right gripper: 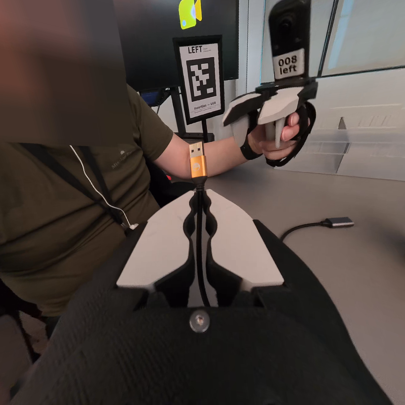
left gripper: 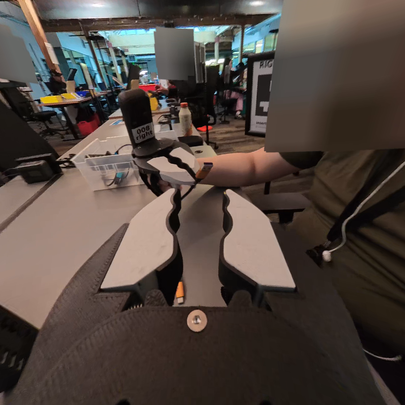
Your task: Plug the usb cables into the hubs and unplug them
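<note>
Orange USB plug (right gripper: 198,162): standing upright just past the right fingertips.
Right gripper (right gripper: 199,191): pinching the black cable (right gripper: 199,252) below the plug.
Left gripper (left gripper: 202,192): hovering over the grey table (left gripper: 65,219), fingers spread wide, holding nothing.
Hub (right gripper: 339,221): lying on the table, well apart.

Open-plan office lab: rows of desks (left gripper: 65,103), office chairs (left gripper: 43,116), monitor (right gripper: 153,43).

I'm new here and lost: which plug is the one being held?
Start at the right gripper, shut on a black cable. The orange USB plug stands upright just past its fingers. A second orange plug lies flat on the table.
</note>
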`<state>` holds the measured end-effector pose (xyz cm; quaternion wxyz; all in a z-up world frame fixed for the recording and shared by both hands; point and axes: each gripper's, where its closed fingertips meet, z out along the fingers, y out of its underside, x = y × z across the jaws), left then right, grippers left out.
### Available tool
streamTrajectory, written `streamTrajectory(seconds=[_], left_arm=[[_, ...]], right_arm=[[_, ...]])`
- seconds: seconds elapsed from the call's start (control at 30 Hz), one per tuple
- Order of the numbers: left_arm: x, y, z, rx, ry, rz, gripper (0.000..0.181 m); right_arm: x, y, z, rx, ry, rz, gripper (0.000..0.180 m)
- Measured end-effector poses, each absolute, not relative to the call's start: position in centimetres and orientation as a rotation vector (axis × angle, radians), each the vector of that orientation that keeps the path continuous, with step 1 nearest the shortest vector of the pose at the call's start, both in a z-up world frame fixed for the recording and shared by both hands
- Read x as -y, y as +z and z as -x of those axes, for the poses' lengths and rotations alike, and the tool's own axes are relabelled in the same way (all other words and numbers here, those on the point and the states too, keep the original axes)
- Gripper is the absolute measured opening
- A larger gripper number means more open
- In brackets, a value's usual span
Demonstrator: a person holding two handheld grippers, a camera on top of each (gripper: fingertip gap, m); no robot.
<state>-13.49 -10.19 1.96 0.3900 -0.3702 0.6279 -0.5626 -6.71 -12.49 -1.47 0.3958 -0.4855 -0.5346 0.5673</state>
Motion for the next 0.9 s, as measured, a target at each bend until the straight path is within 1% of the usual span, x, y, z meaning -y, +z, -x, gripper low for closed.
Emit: streamTrajectory(seconds=[0.2, 0.27, 0.4, 0.53, 0.63, 0.7, 0.8, 0.83, 0.9], left_arm=[[10.4, -0.1, 10.8, -1.649, -1.079, 0.899, 0.035], [10.9, 0.0, 10.1, -1.637, -1.033, 0.869, 0.034], [12.3, -0.1, 9.1, -1.642, -1.011, 0.822, 0.034], [12.5, -0.1, 7.8, -1.594, -0.998, 0.871, 0.038], [12.6, -0.4, 7.4, -1.586, -1.067, 0.942, 0.044], [12.6, -0.6, 7.4, -1.593, -1.075, 0.946, 0.039], [12.6, -1.0, 7.3, -1.601, -1.059, 0.937, 0.024], [12.6, -1.3, 7.2, -1.611, -1.093, 0.983, 0.024], [11.8, -1.7, 6.8, -1.58, -1.154, 1.114, 0.036]], right_arm=[[12.1, -2.0, 7.2, 1.285, 1.618, 1.329, 0.004], [12.1, -2.0, 7.1, 1.269, 1.677, 1.335, 0.004], [12.4, -1.8, 6.6, 1.251, 1.803, 1.302, 0.004], [12.4, -2.4, 6.7, 1.27, 1.79, 1.302, 0.004], [12.6, -2.7, 6.9, 1.299, 1.758, 1.293, 0.004], [12.5, -3.0, 7.1, 1.306, 1.734, 1.314, 0.004], [12.1, -3.8, 7.2, 1.312, 1.697, 1.371, 0.004], [11.9, -4.1, 7.3, 1.315, 1.682, 1.387, 0.004], [11.6, -4.5, 7.3, 1.316, 1.645, 1.407, 0.004]])
